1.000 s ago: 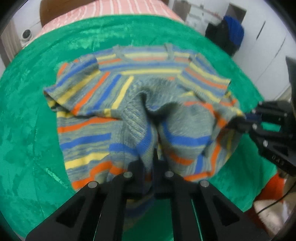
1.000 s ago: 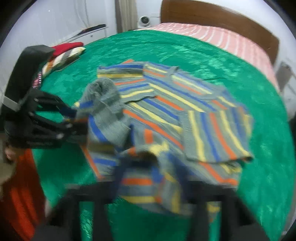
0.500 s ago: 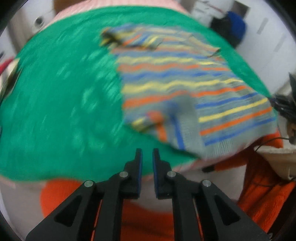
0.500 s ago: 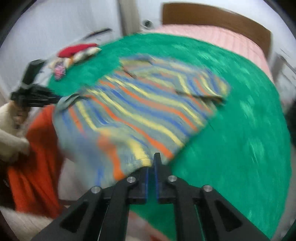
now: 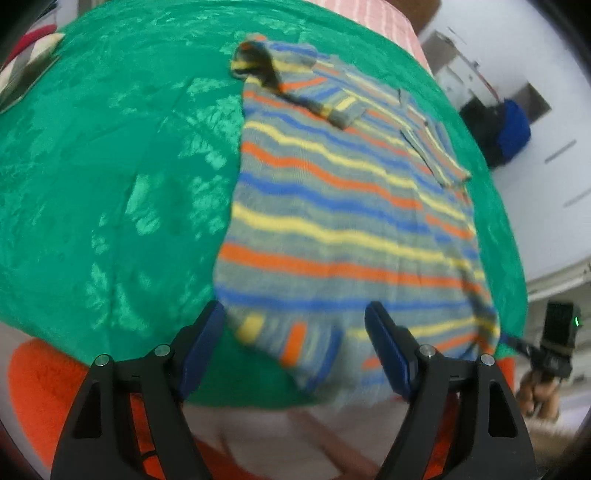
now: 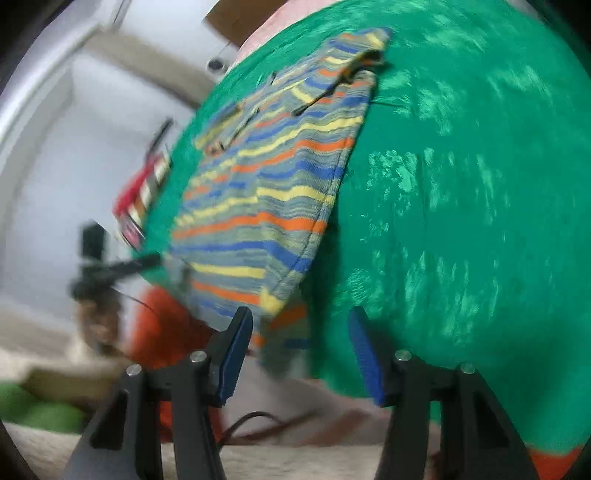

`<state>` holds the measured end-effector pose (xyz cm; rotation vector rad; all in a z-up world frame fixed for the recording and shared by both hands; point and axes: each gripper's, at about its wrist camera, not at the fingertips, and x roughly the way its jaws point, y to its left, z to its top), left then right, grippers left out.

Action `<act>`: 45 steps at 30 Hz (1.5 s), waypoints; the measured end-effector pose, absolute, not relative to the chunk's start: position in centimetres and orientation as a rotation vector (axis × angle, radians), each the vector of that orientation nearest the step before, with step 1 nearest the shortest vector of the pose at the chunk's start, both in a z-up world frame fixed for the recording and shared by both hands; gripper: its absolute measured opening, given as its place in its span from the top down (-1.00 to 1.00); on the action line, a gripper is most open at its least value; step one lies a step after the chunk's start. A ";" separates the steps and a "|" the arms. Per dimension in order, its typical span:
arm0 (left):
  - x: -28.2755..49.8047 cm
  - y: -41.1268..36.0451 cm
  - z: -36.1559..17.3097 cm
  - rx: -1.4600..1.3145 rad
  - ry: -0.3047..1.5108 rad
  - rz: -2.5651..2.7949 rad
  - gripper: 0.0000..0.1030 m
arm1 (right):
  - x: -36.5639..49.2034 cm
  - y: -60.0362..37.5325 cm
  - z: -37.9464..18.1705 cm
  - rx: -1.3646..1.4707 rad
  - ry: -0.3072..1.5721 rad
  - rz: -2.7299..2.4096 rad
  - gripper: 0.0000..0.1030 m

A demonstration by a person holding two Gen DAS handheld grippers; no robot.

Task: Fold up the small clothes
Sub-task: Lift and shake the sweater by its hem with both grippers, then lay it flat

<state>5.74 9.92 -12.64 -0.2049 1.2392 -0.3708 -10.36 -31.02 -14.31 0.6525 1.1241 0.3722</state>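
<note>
A small grey knit sweater (image 5: 332,206) with blue, yellow and orange stripes lies spread flat on the green cloth (image 5: 110,166), its hem hanging over the near edge and its sleeves folded across the chest at the far end. My left gripper (image 5: 295,343) is open and empty just in front of the hem's left corner. My right gripper (image 6: 301,347) is open and empty just in front of the hem's right corner (image 6: 273,302). The sweater shows in the right wrist view (image 6: 266,192) too. The right gripper also shows at the right edge of the left wrist view (image 5: 550,347).
The green cloth (image 6: 461,184) covers a bed with a pink striped sheet (image 5: 376,18) at the far end. A pile of red and striped clothes (image 6: 142,195) lies at the cloth's left edge. An orange garment (image 5: 40,387) hangs below the near edge.
Both grippers pulled the lifted hem back toward the near edge, spreading the sweater flat, then opened and let go. The views swung apart to the hem's two corners.
</note>
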 end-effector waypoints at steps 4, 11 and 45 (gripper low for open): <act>5.6 6.8 -14.5 0.033 1.251 -0.260 -0.56 | -11.0 -31.1 -12.9 0.644 1.093 0.359 -0.17; 0.7 10.0 -14.0 0.286 1.270 -0.137 -0.56 | -10.8 -29.1 -13.4 0.514 1.166 0.332 -0.21; 0.3 9.5 -19.3 0.299 1.360 -0.168 0.94 | -11.6 -27.8 -22.3 0.575 1.464 0.211 0.88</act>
